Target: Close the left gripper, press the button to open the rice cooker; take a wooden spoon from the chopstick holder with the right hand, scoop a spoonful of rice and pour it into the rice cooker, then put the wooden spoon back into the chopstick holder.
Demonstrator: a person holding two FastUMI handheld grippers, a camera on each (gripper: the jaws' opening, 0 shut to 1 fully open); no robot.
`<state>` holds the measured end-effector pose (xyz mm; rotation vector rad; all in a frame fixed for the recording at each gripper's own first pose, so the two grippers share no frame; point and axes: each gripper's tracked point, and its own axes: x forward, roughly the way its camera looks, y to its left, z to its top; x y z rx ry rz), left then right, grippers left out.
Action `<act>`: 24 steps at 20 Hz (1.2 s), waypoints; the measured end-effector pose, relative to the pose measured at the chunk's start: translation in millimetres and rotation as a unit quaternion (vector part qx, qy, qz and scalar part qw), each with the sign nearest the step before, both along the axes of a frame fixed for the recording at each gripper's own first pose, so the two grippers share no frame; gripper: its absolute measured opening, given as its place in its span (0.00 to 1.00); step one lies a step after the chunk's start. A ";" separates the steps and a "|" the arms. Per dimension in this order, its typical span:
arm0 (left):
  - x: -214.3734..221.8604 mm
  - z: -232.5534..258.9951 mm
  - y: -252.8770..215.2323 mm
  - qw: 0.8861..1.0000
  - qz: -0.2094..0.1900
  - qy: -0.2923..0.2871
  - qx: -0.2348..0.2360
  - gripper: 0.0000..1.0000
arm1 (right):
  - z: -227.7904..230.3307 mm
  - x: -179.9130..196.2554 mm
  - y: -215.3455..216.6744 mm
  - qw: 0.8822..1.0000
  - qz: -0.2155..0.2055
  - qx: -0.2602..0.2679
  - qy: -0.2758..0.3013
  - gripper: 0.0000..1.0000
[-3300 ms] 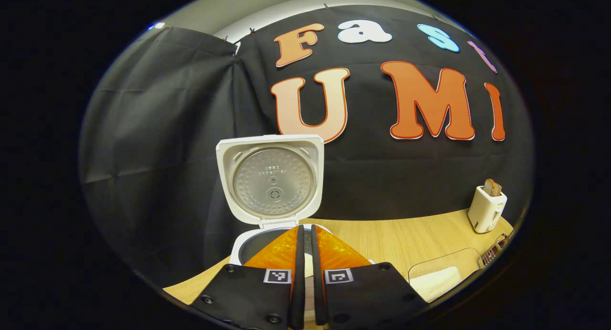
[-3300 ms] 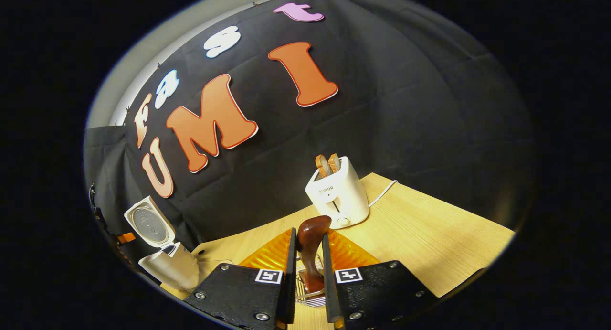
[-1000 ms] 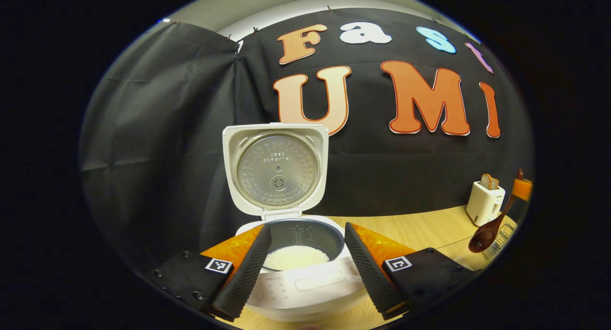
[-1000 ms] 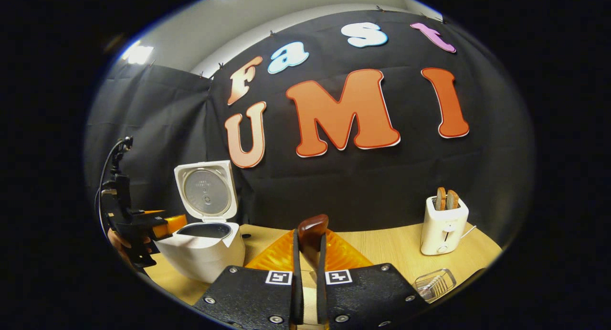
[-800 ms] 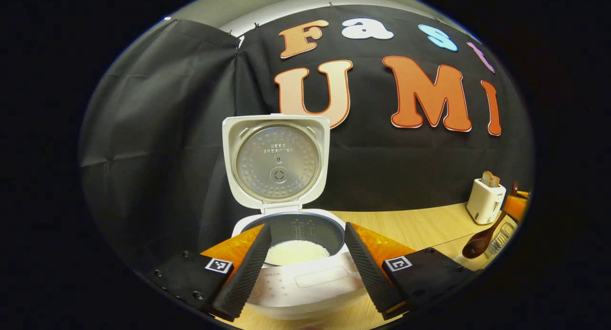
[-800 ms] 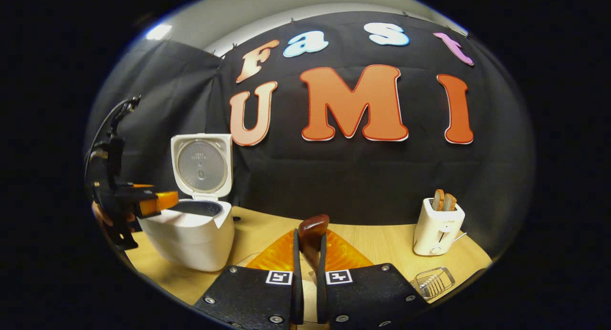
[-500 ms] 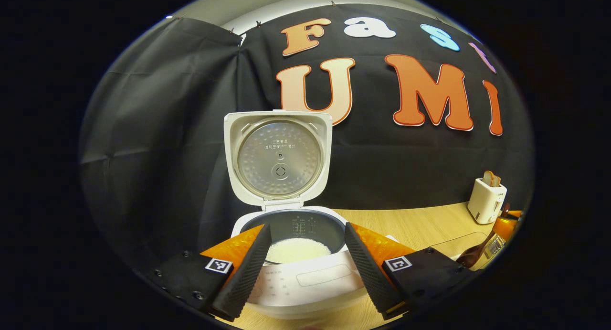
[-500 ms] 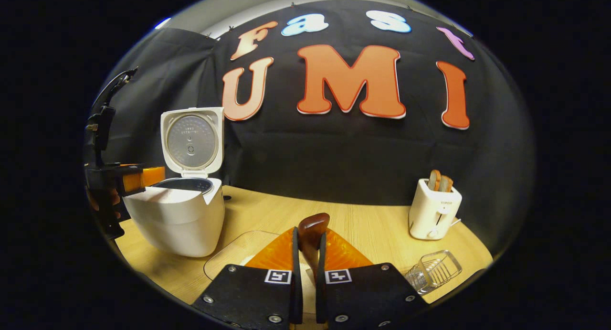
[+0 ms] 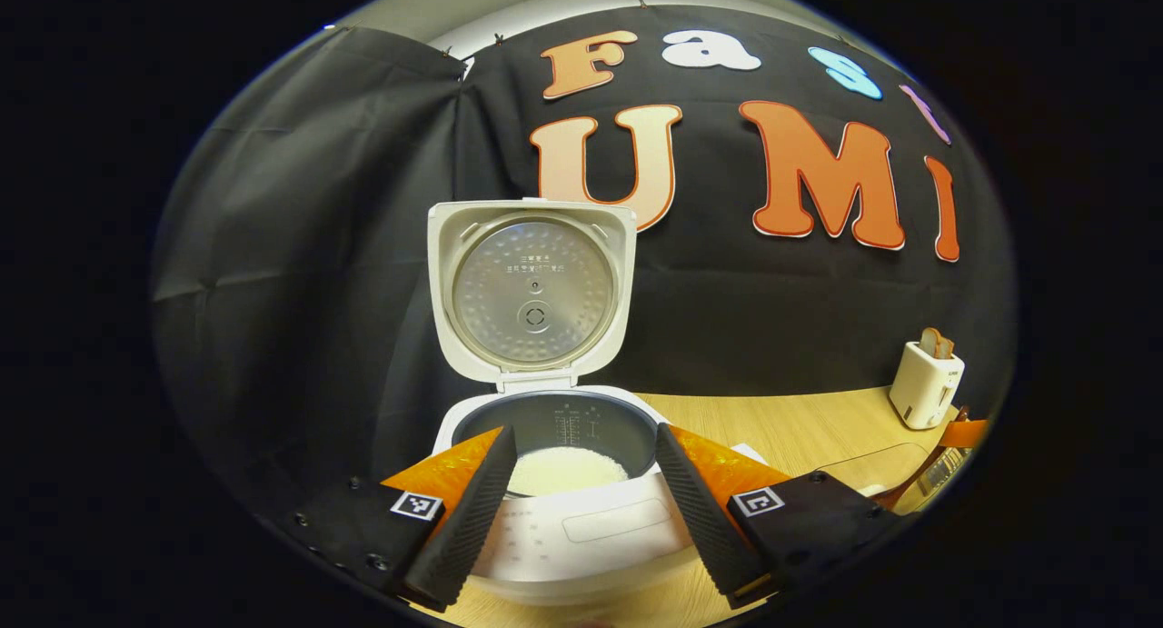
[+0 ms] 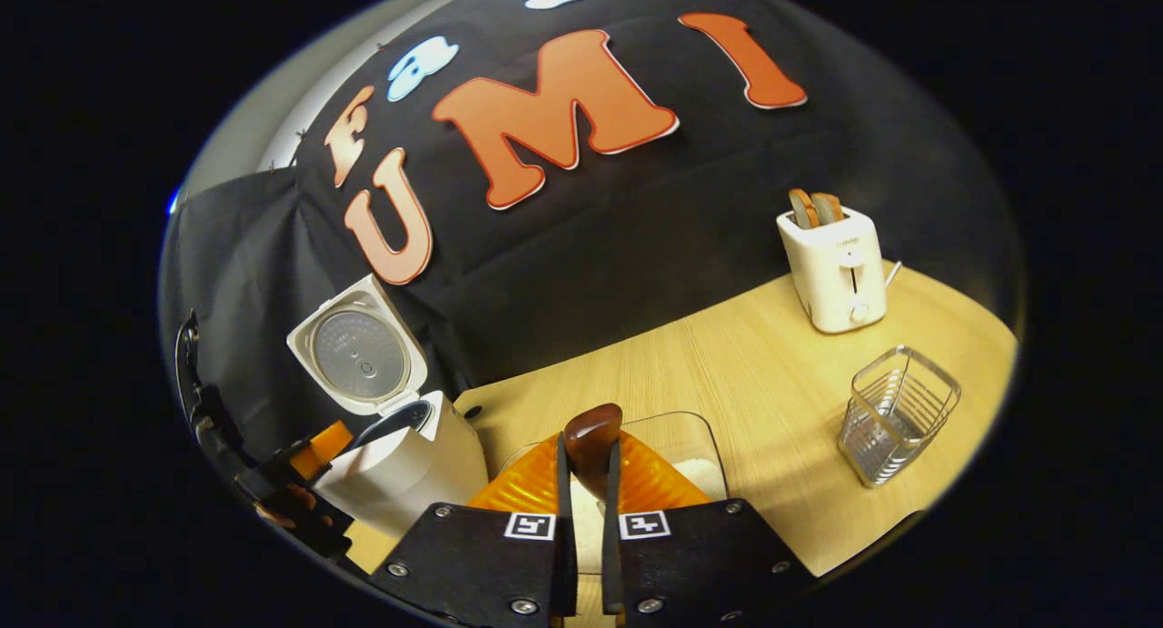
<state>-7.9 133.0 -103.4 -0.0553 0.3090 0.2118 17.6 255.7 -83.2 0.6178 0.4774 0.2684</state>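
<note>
The white rice cooker (image 9: 581,546) stands open, its lid (image 9: 531,287) upright and white rice (image 9: 565,469) in the inner pot. My left gripper (image 9: 581,510) is open just in front of the cooker, one finger to each side of the pot. My right gripper (image 10: 581,483) is shut on the dark wooden spoon (image 10: 592,439), tilted down over a clear container (image 10: 704,437) holding rice. The wire chopstick holder (image 10: 895,414) stands to the right on the table. The rice cooker (image 10: 409,464) and the left gripper (image 10: 300,469), held by a hand, lie to the left.
A white toaster (image 10: 836,260) with bread slices stands at the back right by the black cloth wall, and the toaster (image 9: 925,387) is also at the far right in the left gripper view. The wooden table (image 10: 754,364) stretches between container, holder and toaster.
The left gripper opened after 3.3 s ago and has barely moved since. The right gripper lifted the spoon out of the holder, swung left, and now tilts down over the clear container.
</note>
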 end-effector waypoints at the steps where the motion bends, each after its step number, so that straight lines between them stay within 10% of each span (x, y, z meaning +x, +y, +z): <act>1: -1.3 0.8 0.4 1.000 0.001 -0.001 0.000 1.00 | -2.5 0.5 1.1 1.000 -0.004 0.009 0.011 0.11; 15: -17.3 15.5 15.8 1.000 0.015 -0.016 0.002 1.00 | -6.6 3.1 22.9 0.986 0.005 0.142 0.088 0.11; 24: -21.1 15.1 21.8 1.000 0.023 -0.014 0.003 1.00 | -26.7 7.5 13.4 0.940 -0.014 0.297 0.168 0.11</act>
